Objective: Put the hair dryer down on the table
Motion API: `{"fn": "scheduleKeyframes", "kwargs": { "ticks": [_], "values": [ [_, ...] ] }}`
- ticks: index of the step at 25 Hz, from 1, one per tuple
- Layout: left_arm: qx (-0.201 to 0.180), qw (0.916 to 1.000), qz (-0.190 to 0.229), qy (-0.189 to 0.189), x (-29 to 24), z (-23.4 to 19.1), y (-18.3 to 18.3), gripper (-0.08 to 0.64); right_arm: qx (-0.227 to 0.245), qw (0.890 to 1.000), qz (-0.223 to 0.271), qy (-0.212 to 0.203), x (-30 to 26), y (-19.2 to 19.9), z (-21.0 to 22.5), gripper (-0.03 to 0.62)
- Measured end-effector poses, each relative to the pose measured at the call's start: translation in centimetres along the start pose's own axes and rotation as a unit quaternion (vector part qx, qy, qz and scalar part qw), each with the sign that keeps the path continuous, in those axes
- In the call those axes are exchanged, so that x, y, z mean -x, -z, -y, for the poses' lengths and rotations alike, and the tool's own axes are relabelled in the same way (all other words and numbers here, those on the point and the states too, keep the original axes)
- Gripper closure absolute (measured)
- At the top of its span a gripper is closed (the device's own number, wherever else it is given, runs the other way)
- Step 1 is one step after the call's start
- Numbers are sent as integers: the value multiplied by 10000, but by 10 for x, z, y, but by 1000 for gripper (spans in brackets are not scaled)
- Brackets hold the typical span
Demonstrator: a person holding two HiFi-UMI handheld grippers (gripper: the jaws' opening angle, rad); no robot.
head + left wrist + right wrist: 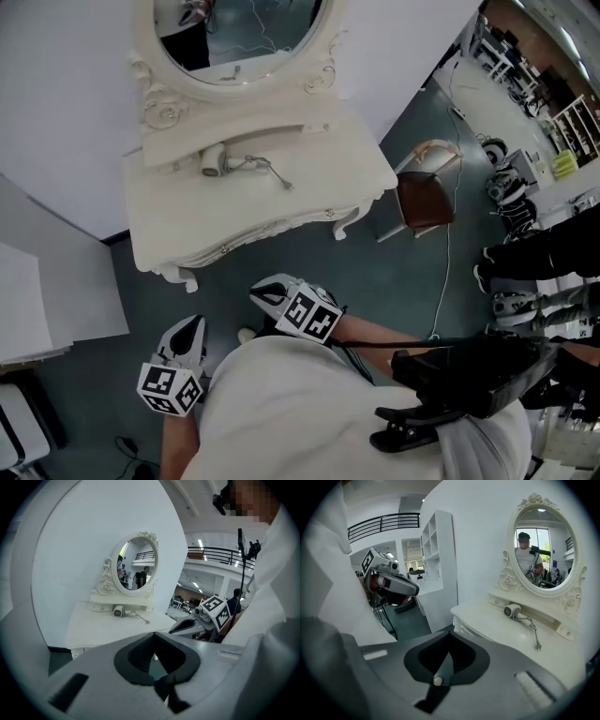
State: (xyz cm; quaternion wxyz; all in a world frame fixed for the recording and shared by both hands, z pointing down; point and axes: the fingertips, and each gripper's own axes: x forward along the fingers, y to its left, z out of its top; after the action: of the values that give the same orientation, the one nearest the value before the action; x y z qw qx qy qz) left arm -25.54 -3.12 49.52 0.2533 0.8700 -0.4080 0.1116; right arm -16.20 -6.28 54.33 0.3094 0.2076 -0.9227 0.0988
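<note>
Hair dryer (214,161) already lying at the far side of the bench (281,211).
Head view: left tongs (194,323) and right tongs (265,296) near, well apart from it. Each gripper view: tongs closed, empty. Probably light, rigid, slick; grip its handle (246,164).

The dryer (214,161) lies at the back of the surface (187,220), below the mirror (239,37); its cord (272,171) trails right; a chair (424,199) stands right of the surface; left claw (190,328) and right claw (265,296) hang well before it.
</note>
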Motion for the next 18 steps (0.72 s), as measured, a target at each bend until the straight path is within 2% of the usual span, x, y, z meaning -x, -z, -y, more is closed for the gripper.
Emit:
{"fn": "scheduleKeyframes", "kwargs": {
  "ticks": [18],
  "values": [
    [7, 10000, -59, -34, 4, 2, 6, 561, 129, 9998, 47, -166, -2, -10, -13, 592]
  ]
}}
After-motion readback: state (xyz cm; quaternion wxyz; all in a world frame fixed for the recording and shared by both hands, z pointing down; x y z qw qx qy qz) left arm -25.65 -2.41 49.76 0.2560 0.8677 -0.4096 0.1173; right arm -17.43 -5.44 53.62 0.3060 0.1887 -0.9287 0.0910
